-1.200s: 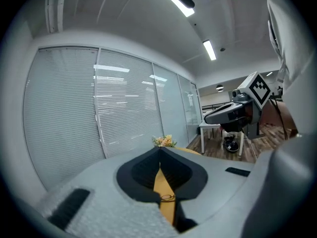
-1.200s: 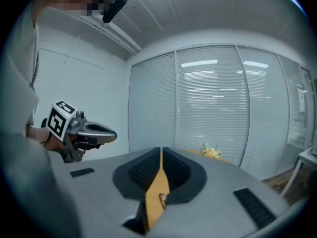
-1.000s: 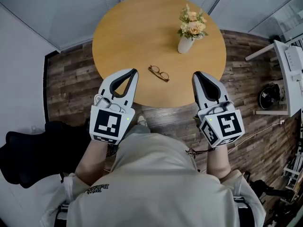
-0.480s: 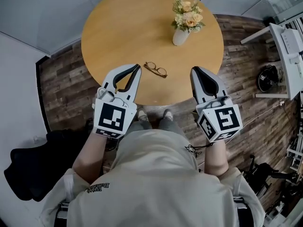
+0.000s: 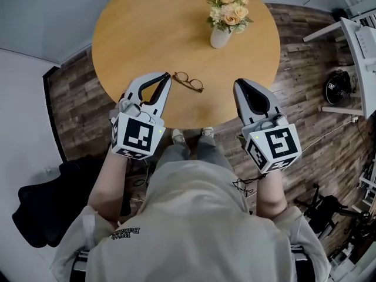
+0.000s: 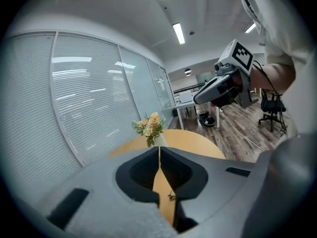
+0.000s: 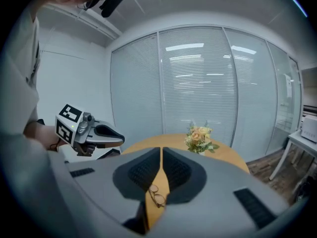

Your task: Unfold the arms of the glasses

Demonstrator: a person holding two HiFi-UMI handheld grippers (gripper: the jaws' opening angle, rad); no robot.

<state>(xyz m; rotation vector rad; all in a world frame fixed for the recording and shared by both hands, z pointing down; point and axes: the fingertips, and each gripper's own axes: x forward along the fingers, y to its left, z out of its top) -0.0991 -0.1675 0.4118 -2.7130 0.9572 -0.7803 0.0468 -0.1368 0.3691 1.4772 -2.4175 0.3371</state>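
**Colleague:** What do the glasses look like from where you stand?

**Me:** The glasses [image 5: 188,81] are a thin, dark-rimmed pair with two roundish lenses, lying flat and slanted on the round wooden desk [image 5: 147,28]. They are too small for me to tell how the arms sit. In my right gripper view they show low in the slit between the jaws [image 7: 157,196]. In the left gripper view they are only a speck.

**Colleague:** And where are they on the desk?

**Me:** On my side of the flower vase [image 5: 220,37] and a little to its left. They are well apart from the vase and close to the desk's near rim.

**Colleague:** What about your jaws?

**Me:** Both pairs are closed on nothing, with the tips meeting. My left gripper [image 5: 167,76] sits left of the vase and towards me, over the near rim. My right gripper [image 5: 239,82] sits right of the vase and towards me, also at that rim.

**Colleague:** Is there room to move?

**Me:** The desk top is bare wood left of the vase and beyond it. The curved edge drops to a plank floor [image 5: 305,81] all round. Beyond the vase, both gripper views show a glass wall with blinds.
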